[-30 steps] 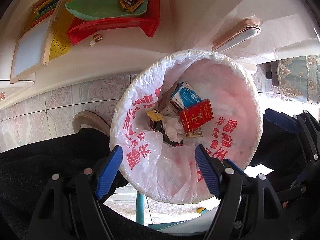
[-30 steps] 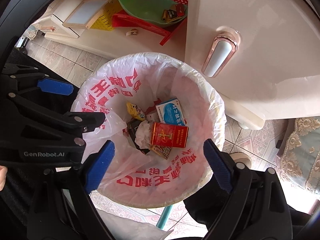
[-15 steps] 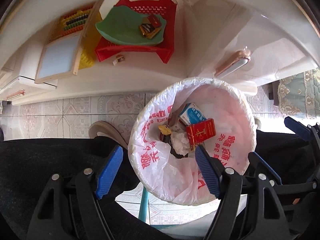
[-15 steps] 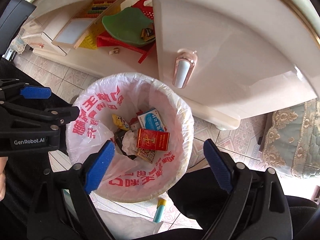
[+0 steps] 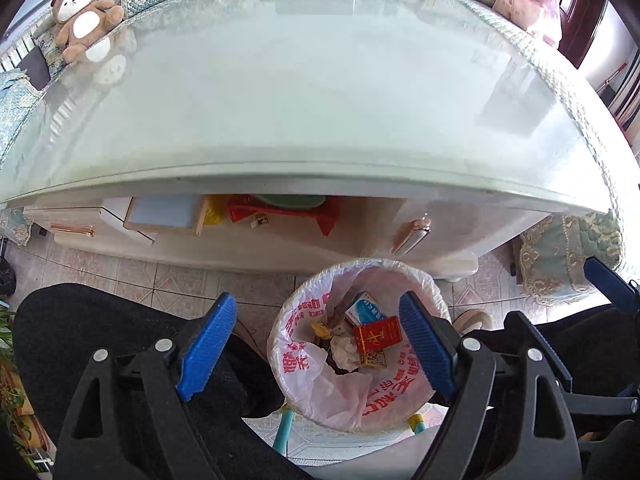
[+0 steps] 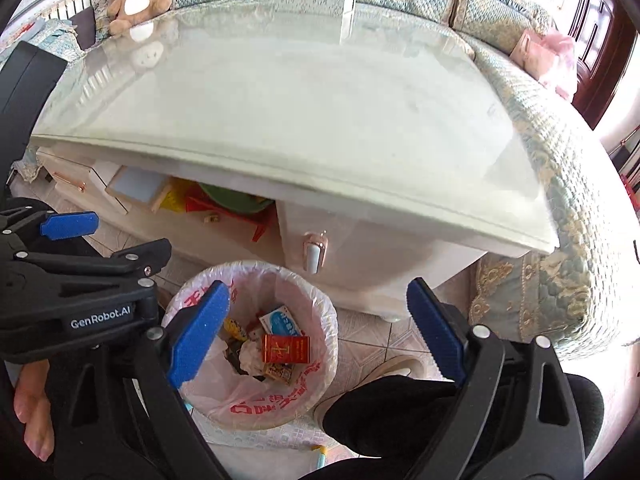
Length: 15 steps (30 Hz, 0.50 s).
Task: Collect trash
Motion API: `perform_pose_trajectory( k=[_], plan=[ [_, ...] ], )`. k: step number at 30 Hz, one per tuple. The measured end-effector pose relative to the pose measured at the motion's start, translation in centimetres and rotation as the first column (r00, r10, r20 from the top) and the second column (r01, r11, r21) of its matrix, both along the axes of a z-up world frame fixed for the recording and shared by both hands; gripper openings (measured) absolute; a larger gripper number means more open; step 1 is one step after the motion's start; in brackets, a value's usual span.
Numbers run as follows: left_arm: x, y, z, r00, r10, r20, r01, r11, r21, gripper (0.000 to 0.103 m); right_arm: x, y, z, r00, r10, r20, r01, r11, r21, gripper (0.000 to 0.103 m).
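My left gripper [image 5: 316, 344] hangs over the floor with its blue pads spread wide, having just opened further, and nothing sits between them. My right gripper [image 6: 320, 328] stands just as far apart and empty. Straight below and slightly ahead of both is the trash bin [image 5: 416, 280], lined with a pale bag printed in red characters. The trash lies at its bottom: a red packet [image 5: 378, 334] on top, a blue-and-white box [image 5: 366, 309] just beyond it, crumpled white paper [image 5: 344, 350] beside the red packet, and a small yellow wrapper [image 5: 320, 329] towards my left finger; a darker item under them is too hidden to name. Ahead of the bin, beyond my fingertips, spreads the glass tabletop [image 5: 312, 92], its surface bare apart from reflections. On the shelf beneath it, partly shaded, I can make out what may be a green dish on a red basket [image 5: 320, 216]. A plush bear [image 5: 82, 16] sits far ahead to my left
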<state>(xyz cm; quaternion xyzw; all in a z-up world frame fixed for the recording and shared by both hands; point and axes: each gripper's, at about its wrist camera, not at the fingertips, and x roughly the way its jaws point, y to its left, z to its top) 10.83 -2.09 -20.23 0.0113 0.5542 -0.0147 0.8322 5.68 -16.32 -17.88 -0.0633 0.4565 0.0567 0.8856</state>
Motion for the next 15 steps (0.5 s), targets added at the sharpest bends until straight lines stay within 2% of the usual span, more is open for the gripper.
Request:
perform_pose_trajectory(
  k=[7, 11, 15],
  plan=[
    [-2.2, -0.5, 7.3, 0.984, 0.024, 0.177, -0.019, 0.999, -0.027, 0.089, -2.2, -1.4, 6.3, 0.986, -0.058, 0.158, 0.053, 0.998, 0.034, 0.094],
    [-3.3, -1.0, 11.8, 0.959, 0.029, 0.281, -0.03, 1.0, -0.002, 0.095, -3.4, -2.0, 9.6, 0.966, -0.078, 0.245, 0.069, 0.997, 0.045, 0.097],
    [-4.5, -1.2, 15.2, 0.936, 0.031, 0.352, -0.032, 0.999, -0.003, 0.096, -4.9, -2.4, 12.6, 0.943, -0.099, 0.317, 0.085, 0.995, 0.057, 0.097]
  ],
)
